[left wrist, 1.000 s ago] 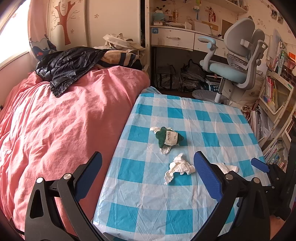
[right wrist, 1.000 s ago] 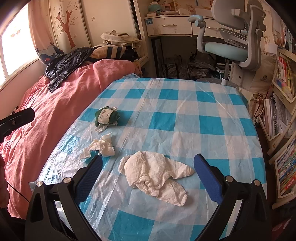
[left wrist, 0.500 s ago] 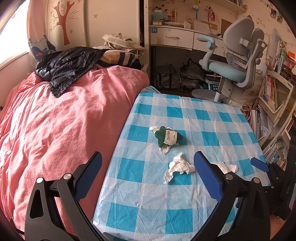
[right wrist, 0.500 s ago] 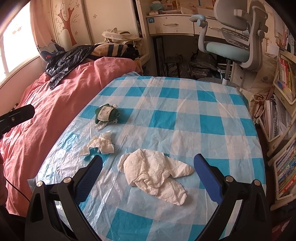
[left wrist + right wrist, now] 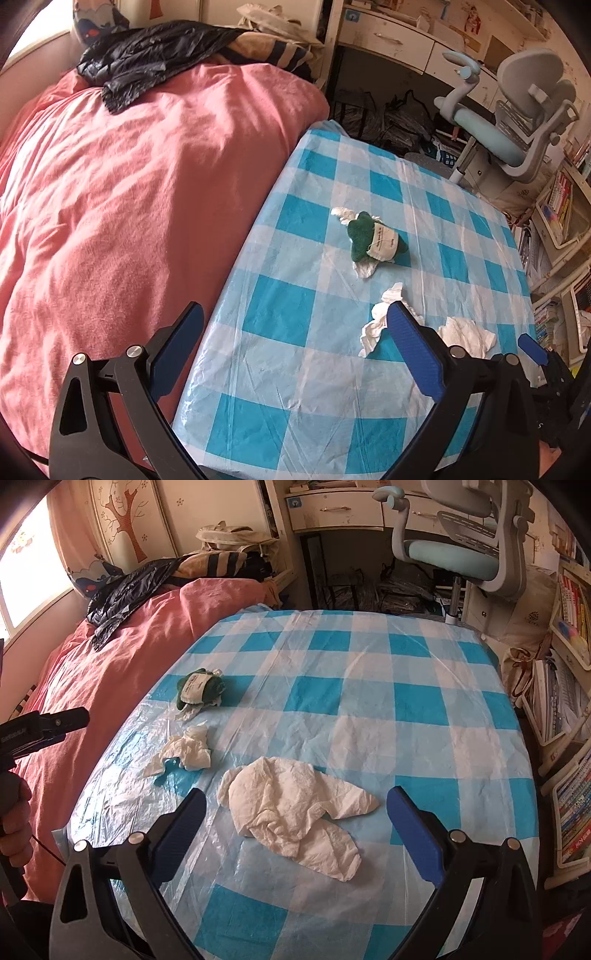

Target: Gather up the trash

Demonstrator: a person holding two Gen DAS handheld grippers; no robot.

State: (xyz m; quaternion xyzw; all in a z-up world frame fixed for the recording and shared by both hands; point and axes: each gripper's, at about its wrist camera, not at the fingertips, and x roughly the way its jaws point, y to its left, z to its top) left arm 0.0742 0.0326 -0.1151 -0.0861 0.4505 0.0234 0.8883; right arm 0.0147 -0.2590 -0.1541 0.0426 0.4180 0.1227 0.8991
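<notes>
A large crumpled white tissue [image 5: 295, 808] lies on the blue-checked tablecloth [image 5: 369, 701], just beyond and between the tips of my open right gripper [image 5: 295, 819]. A smaller tissue wad [image 5: 184, 749] sits to its left; in the left wrist view this small wad [image 5: 380, 321] is partly behind my right fingertip. A green plush toy [image 5: 199, 690] with a white label rests on another scrap of tissue further back, seen also as the plush toy [image 5: 373, 240]. My left gripper [image 5: 295, 339] hangs open over the table's left edge, holding nothing. The large tissue [image 5: 465, 336] shows at right.
A bed with a pink duvet [image 5: 129, 184] and a dark jacket [image 5: 147, 55] flanks the table's left side. A grey office chair [image 5: 461, 546] and desk drawers [image 5: 332, 513] stand behind. Bookshelves [image 5: 569, 738] line the right. A hand [image 5: 14, 823] holds the left gripper.
The left gripper has tilted and swung, so the table now sits further right in its view. The right gripper has eased slightly back; the large tissue stays between its tips.
</notes>
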